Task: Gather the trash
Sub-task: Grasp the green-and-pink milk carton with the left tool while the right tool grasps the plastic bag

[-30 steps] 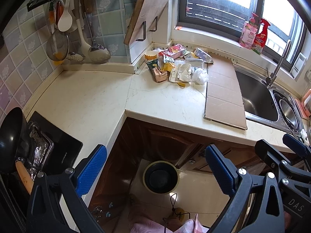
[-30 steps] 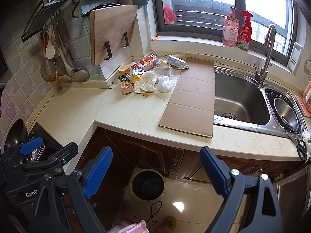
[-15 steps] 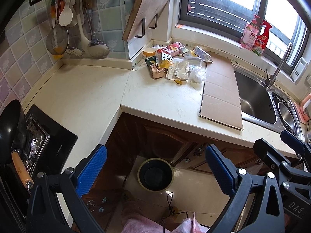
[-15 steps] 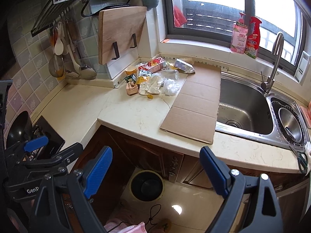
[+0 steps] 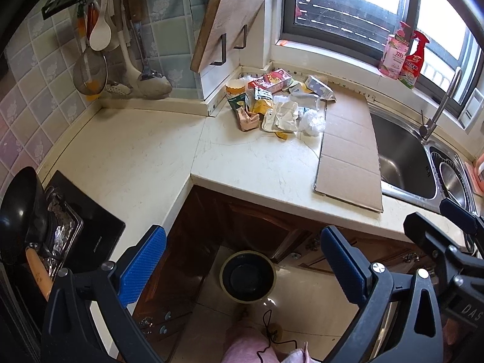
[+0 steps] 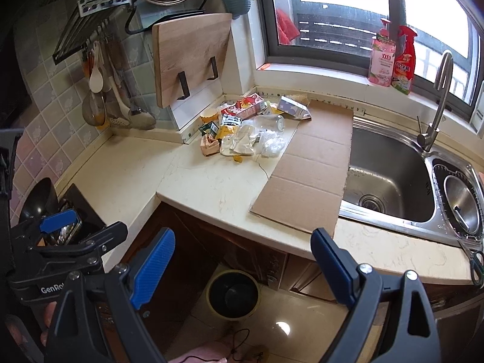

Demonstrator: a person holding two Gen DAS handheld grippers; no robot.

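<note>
A pile of trash lies in the back corner of the cream counter: a red carton, wrappers, crumpled white plastic, a paper cup. Right of it a flat cardboard sheet reaches the counter's front edge. On the floor under the counter stands a round dark bin. My left gripper is open above the floor over the bin, with nothing held. My right gripper is also open and holds nothing, well short of the counter.
A steel sink with a tall tap lies to the right. A black pan sits on the stove at the left. Utensils and a wooden board hang on the tiled wall. Scissors lie at the counter's right end.
Both grippers have risen and drawn slightly back, so the counter and trash pile sit lower in view. Both stay open.
</note>
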